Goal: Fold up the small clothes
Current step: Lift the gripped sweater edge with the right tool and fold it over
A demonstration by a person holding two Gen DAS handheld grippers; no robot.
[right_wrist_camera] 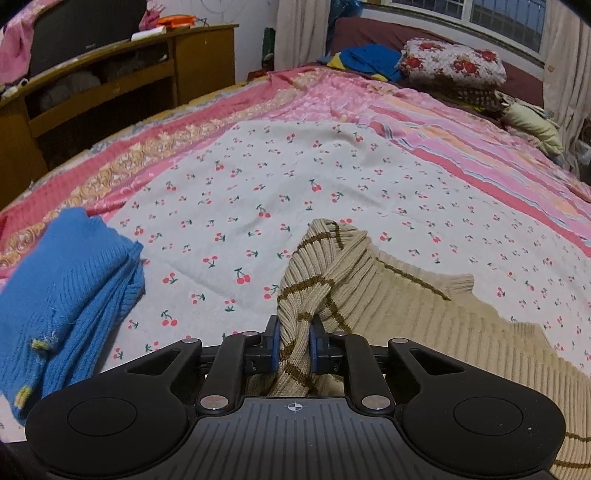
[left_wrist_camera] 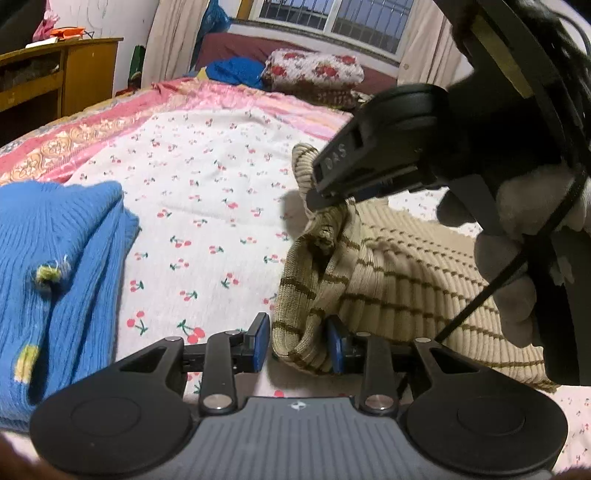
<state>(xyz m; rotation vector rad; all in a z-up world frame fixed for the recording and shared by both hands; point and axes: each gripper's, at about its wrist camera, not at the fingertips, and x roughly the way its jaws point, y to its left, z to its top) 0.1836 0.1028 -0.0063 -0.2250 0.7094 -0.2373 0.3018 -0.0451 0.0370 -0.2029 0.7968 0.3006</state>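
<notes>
A beige ribbed sweater with brown stripes (left_wrist_camera: pixel 399 273) lies on the cherry-print sheet (left_wrist_camera: pixel 207 206). My left gripper (left_wrist_camera: pixel 300 343) has its jaws around a bunched fold of the sweater's left edge, still a little apart. My right gripper (right_wrist_camera: pixel 294 345) is shut on a gathered fold of the same sweater (right_wrist_camera: pixel 424 314). In the left wrist view the right gripper (left_wrist_camera: pixel 325 195) pinches the sweater higher up, held by a white-gloved hand (left_wrist_camera: pixel 517 258). A folded blue knit garment (left_wrist_camera: pixel 55 266) lies at the left; it also shows in the right wrist view (right_wrist_camera: pixel 70 280).
The bed has a pink patterned cover (right_wrist_camera: pixel 424 122). A floral pillow (right_wrist_camera: pixel 454 66) and a blue cloth (right_wrist_camera: pixel 373 55) lie at the head. A wooden cabinet (right_wrist_camera: pixel 110 85) stands at the left. A window (right_wrist_camera: pixel 491 18) with curtains is behind.
</notes>
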